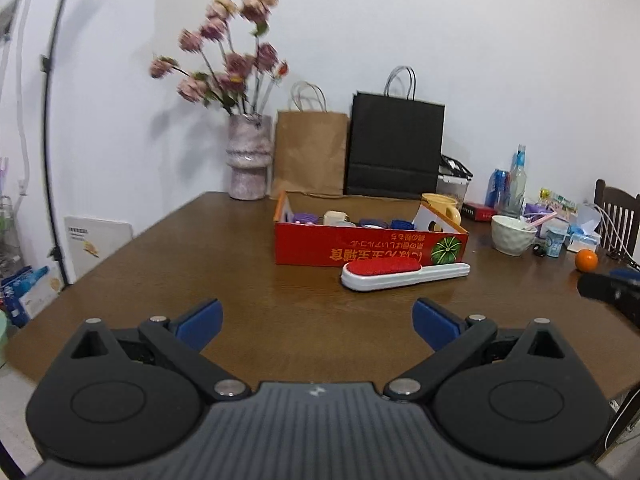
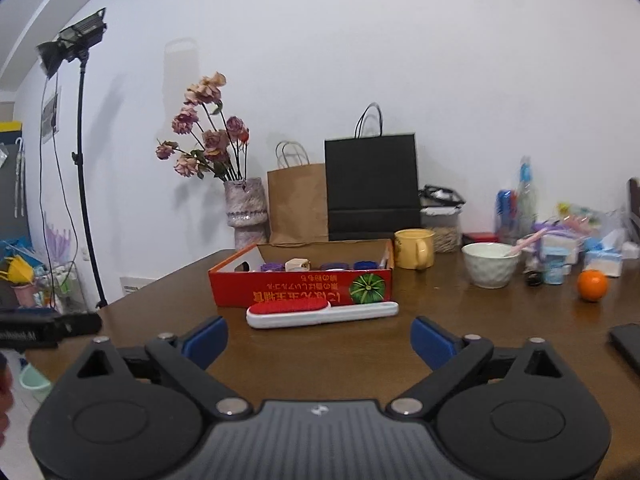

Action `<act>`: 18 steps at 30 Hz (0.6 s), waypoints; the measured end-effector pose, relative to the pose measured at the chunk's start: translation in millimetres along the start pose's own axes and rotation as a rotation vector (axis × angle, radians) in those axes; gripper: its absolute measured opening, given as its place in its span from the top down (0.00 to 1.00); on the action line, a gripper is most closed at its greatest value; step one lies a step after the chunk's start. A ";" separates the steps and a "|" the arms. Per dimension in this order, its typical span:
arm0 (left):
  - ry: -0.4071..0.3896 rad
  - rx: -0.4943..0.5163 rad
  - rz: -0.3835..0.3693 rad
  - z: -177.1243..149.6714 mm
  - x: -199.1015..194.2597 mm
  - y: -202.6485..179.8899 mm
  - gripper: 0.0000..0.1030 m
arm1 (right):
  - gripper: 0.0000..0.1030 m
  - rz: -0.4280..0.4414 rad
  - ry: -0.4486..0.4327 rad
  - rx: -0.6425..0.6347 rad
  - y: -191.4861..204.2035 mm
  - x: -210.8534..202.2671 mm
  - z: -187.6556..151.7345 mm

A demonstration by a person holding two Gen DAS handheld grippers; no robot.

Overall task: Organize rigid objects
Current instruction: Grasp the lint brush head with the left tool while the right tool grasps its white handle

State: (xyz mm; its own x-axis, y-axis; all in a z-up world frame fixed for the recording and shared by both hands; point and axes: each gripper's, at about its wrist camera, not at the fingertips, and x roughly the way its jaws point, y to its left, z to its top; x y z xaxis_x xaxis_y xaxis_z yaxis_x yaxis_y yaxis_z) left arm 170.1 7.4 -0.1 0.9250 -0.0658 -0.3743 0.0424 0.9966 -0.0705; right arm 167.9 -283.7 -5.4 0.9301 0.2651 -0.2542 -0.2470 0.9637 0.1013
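A brown wooden worktop (image 2: 460, 320) carries a red cardboard box (image 2: 300, 286) already holding small items. Just in front of it lies a white lint brush (image 2: 320, 314) with a red pad. The brush is long and flat, so an off-centre pinch could swing it into the box. The left gripper (image 1: 318, 322) and right gripper (image 2: 319, 338) hover level, fingers spread wide, grasping nothing.

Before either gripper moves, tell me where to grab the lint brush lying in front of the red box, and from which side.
Grip the lint brush on its narrow white handle, right of the red pad, probably coming from above with the right gripper, fingers across its width. It lies flat on the table, lengthwise along the red box, so a near-side approach has little room behind it.
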 end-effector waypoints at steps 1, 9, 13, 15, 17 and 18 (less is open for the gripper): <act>0.030 -0.010 -0.001 5.7 19.0 -0.7 0.00 | 0.16 0.003 0.019 -0.006 -7.0 15.7 7.0; 0.226 -0.150 -0.087 46.4 156.0 -6.4 0.14 | 0.43 -0.006 0.240 0.053 -86.6 166.5 55.5; 0.264 -0.123 -0.074 54.2 207.6 -17.3 0.24 | 0.59 -0.033 0.348 0.088 -119.2 237.0 50.9; 0.297 -0.132 -0.064 53.0 227.9 -18.1 0.27 | 0.61 -0.013 0.385 0.114 -131.7 262.4 46.2; 0.337 -0.151 -0.073 50.4 244.7 -18.0 0.27 | 0.63 0.008 0.406 0.127 -136.8 280.9 41.9; 0.353 -0.163 -0.076 49.0 251.0 -17.5 0.29 | 0.65 0.010 0.414 0.119 -136.9 287.6 40.2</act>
State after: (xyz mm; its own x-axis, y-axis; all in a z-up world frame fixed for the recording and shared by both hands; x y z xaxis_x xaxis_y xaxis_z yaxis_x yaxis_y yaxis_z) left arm 420.0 -24.1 -47.5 0.7333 -0.1801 -0.6556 0.0186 0.9692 -0.2456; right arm 480.2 -340.6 -53.7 0.7342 0.2884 -0.6147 -0.1999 0.9570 0.2102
